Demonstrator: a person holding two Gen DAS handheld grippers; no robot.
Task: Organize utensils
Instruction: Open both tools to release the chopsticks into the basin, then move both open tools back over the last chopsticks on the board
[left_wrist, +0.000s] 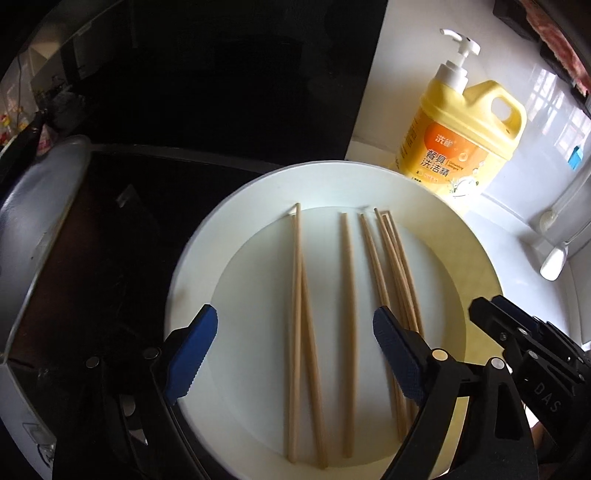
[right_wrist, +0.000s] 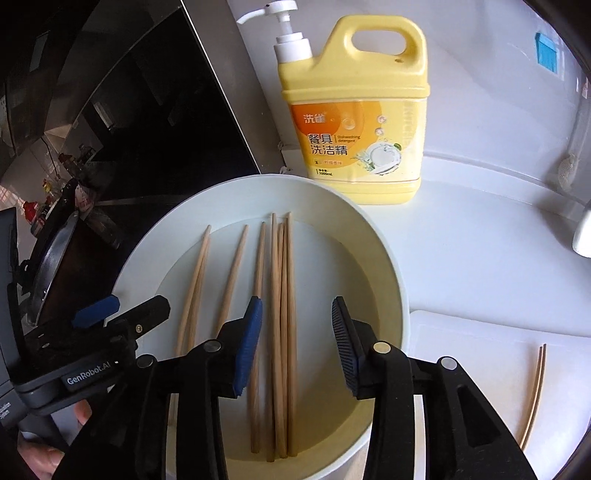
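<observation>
Several wooden chopsticks (left_wrist: 348, 325) lie side by side in a white plate (left_wrist: 258, 192). In the right wrist view the same chopsticks (right_wrist: 282, 332) lie in the plate (right_wrist: 384, 258). My left gripper (left_wrist: 295, 354) is open and empty, low over the plate's near half, spanning the left chopsticks. My right gripper (right_wrist: 297, 350) is open and empty, over the right-hand bundle of chopsticks. A pair of chopsticks (right_wrist: 533, 395) lies apart on a white board (right_wrist: 480, 350) to the right of the plate.
A yellow dish-soap jug (right_wrist: 354, 122) with a white pump stands behind the plate; it also shows in the left wrist view (left_wrist: 461, 136). A black cooktop (left_wrist: 166, 184) and a metal pot (left_wrist: 37, 221) are to the left. The counter (right_wrist: 480, 240) is white.
</observation>
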